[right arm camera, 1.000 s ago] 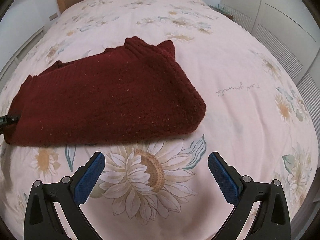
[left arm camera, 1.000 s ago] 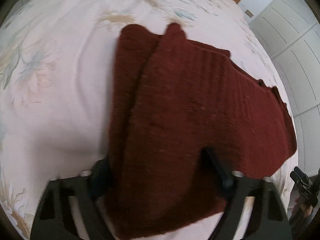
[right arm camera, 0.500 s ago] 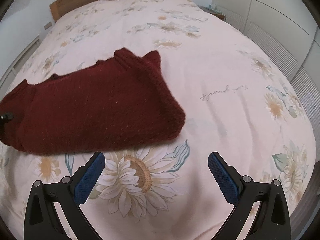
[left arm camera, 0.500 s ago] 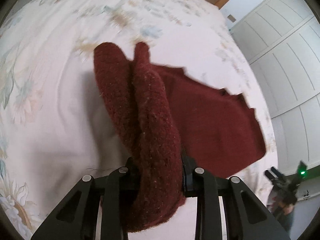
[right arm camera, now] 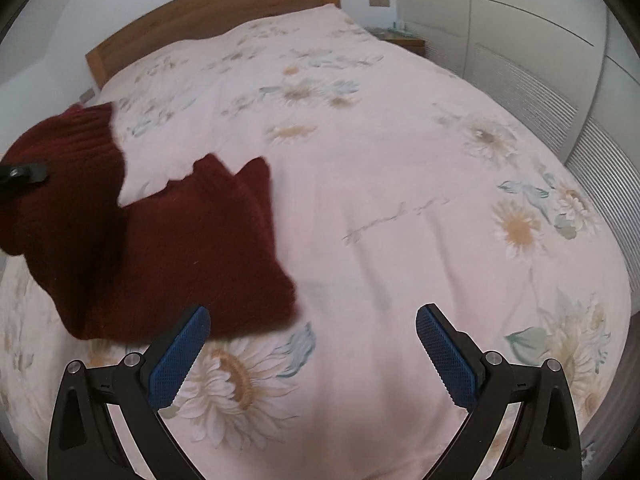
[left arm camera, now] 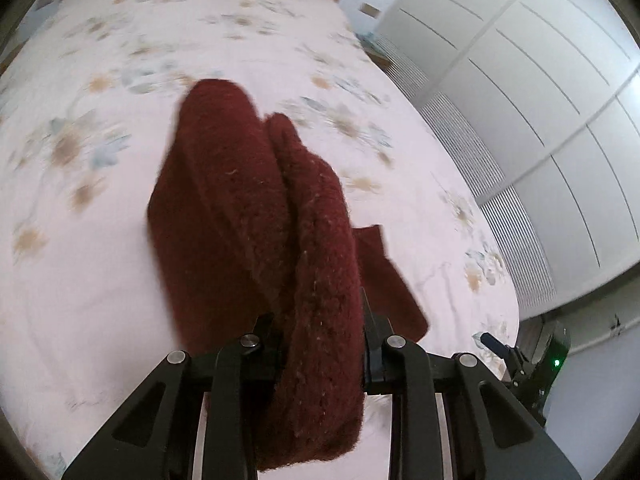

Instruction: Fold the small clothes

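The sweater (left arm camera: 256,216) is a thick, fuzzy dark red knit, folded over on itself. One bunched end is lifted off the bed, its ribbed edge showing, while the rest (right arm camera: 192,248) lies flat on the pink flowered bedspread (right arm camera: 400,200), towards its left side, with two pointed corners sticking up.

Dark red knit sweater (left arm camera: 256,216) on pale pink floral bedspread (right arm camera: 400,200); blue gripper pads (right arm camera: 448,356)
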The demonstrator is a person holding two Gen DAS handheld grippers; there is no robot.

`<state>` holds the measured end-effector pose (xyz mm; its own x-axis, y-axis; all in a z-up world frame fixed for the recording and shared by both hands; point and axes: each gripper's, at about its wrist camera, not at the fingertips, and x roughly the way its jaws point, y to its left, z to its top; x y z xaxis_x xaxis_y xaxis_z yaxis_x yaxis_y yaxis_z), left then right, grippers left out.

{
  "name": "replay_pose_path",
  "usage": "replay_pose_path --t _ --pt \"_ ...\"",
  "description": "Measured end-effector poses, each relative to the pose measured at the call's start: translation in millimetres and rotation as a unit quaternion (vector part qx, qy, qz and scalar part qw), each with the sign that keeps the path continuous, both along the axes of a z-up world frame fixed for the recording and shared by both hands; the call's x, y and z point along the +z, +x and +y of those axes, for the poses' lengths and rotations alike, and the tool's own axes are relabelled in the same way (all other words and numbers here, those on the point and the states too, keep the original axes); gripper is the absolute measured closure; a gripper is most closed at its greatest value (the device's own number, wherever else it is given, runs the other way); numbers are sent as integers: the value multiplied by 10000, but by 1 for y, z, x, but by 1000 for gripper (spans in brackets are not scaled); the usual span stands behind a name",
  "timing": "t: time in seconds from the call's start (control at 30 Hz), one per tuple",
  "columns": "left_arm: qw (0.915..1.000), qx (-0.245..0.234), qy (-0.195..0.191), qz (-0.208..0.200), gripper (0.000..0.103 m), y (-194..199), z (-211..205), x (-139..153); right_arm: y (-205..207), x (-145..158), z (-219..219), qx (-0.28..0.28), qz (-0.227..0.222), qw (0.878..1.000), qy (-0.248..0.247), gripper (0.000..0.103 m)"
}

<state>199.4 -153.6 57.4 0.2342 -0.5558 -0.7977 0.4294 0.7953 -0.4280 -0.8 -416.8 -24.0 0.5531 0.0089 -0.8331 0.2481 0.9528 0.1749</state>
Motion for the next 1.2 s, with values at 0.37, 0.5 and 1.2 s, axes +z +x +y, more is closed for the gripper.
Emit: replay_pose_path --t 0.37,0.5,1.2 --pt "9911 -267 1301 100 80 -17 -126 -82 -19 -21 -32 -273 346 9990 102 0" --pt "9867 -96 1621 115 76 -25 -138 -97 -24 -31 -34 -298 485 9983 139 0" --pt "9926 290 1174 -95 2 -16 -82 -18 -9 20 -24 343 274 9989 164 0"
